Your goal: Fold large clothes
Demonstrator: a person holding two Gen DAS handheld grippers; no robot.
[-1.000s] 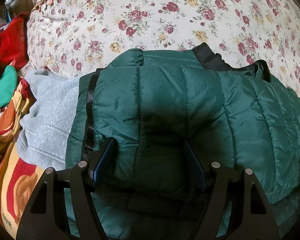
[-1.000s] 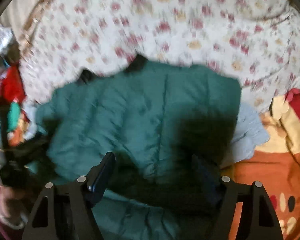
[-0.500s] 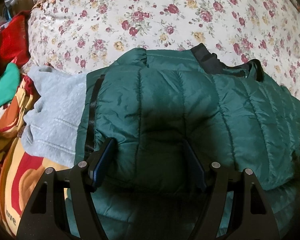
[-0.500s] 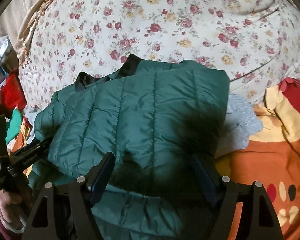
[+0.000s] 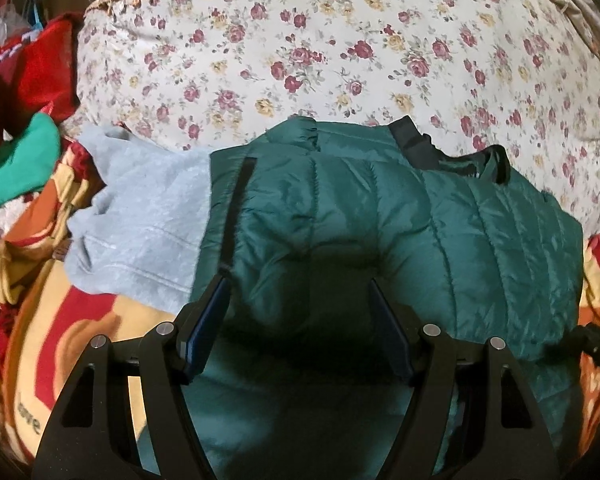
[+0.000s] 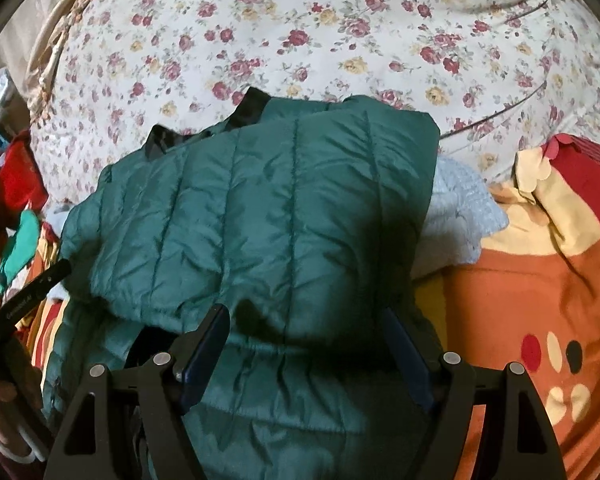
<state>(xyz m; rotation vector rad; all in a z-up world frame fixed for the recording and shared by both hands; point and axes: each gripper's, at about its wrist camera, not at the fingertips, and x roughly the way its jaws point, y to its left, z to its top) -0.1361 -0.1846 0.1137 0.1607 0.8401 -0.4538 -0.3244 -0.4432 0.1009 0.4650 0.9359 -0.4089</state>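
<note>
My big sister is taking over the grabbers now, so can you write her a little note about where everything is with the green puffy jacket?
Left gripper: open, holding nothing, over the green jacket.
Right gripper: open, holding nothing, over the same jacket.
The jacket lies folded over itself on the bed, on top of a light grey garment, beside the floral quilt and the orange blanket.
Done: top layer laid over the lower part.
Left: probably tidy the edges, then possibly fold the grey garment underneath.
</note>
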